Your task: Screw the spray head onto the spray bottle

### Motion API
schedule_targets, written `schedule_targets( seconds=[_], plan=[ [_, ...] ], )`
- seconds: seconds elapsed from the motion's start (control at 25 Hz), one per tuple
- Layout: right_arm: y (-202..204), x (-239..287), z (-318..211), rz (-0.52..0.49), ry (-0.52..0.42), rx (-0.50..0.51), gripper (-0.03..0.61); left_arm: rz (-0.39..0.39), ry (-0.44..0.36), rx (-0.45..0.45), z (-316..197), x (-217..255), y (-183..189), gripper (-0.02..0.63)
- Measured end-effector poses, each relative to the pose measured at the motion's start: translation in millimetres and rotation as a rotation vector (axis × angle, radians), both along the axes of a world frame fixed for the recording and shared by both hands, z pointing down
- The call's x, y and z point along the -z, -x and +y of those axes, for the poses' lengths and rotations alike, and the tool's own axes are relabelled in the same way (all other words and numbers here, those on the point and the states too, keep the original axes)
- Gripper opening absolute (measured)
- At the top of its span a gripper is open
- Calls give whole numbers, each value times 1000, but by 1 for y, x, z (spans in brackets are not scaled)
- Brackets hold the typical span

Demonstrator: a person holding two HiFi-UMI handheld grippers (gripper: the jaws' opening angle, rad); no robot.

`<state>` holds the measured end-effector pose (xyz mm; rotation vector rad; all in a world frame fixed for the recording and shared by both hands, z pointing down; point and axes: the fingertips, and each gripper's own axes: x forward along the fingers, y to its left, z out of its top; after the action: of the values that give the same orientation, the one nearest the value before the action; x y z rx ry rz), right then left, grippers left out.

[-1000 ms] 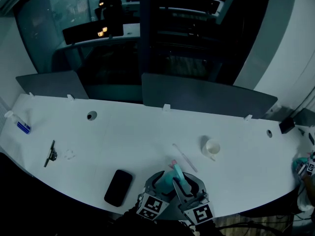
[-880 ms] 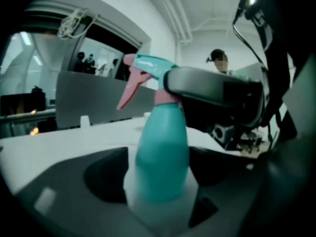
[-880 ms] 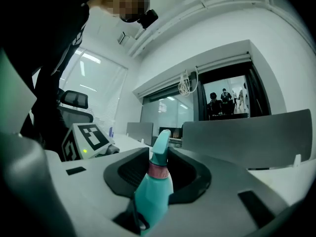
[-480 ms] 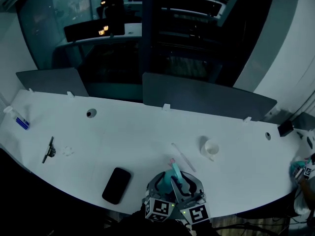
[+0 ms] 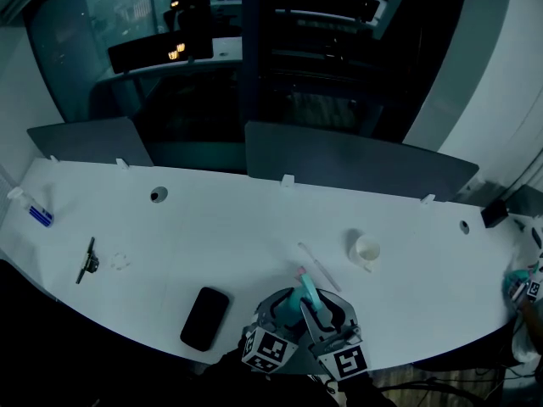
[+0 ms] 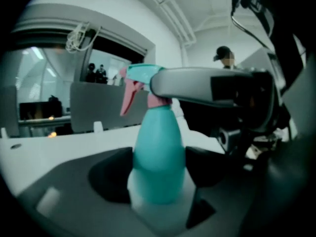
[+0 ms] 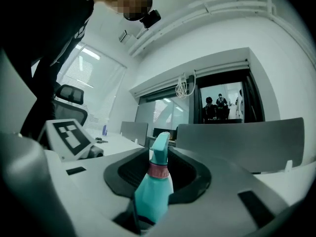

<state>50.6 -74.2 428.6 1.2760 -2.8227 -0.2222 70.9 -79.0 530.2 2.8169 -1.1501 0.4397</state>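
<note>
Left gripper view: the left gripper is clenched on the lower body of the teal spray bottle, with a dark pad pressed against each side. The bottle stands upright, so its long axis rises straight out of the jaws. The spray head, teal with a pink trigger pointing left, sits on top of the neck. The right gripper reaches in from the right at the height of the head.

Right gripper view: the right gripper's jaws appear closed on the spray head just above its pink collar. The bottle body runs down from there toward the camera.

Head view: both grippers meet at the near edge of the white worktop, with the bottle between them. A dark phone lies to their left and a small cup sits farther off to the right.

The twist likely turns about the bottle's upright axis. The right gripper is on the head and the left braces the body. How far the thread is seated cannot be seen.
</note>
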Motion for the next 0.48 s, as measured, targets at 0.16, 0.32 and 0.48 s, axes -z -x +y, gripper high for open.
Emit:
schedule_targets(
  seconds=[0.16,0.32,0.48],
  plan=[
    [-1,-4,5,-19,18,-18,123,40,-14,167,1,-2,7,337],
    [0,-5,2,-25,47,50,123,33,58,-86,0,-1,4,410],
    [-1,-2,0,-22,45,85,123,4,70,-201,0,-4,-5,351]
  ],
)
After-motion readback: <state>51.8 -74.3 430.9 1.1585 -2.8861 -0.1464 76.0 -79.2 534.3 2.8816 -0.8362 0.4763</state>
